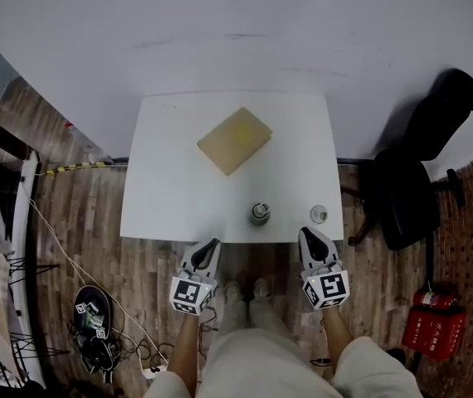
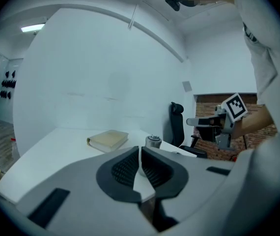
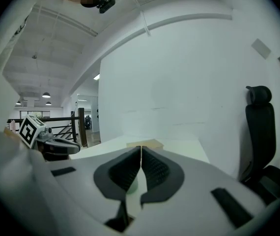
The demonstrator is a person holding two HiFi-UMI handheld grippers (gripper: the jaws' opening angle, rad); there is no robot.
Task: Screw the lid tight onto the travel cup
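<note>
Cup (image 2: 153,141) stands upright just past left gripper's (image 2: 140,150) closed, empty jaws; right gripper (image 3: 141,150), jaws together too, misses it in its own view.

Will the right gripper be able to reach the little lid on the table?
Probably yes: the lid lies just ahead of the right gripper, nothing between them, though its jaws are shut and must open first.

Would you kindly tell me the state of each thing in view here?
Left gripper: shut, empty.
Right gripper: shut, empty.
Cup: upright, lid off.
Lid: flat on the table, apart from the cup.
Book: closed, lying flat.
Chair: empty.
</note>
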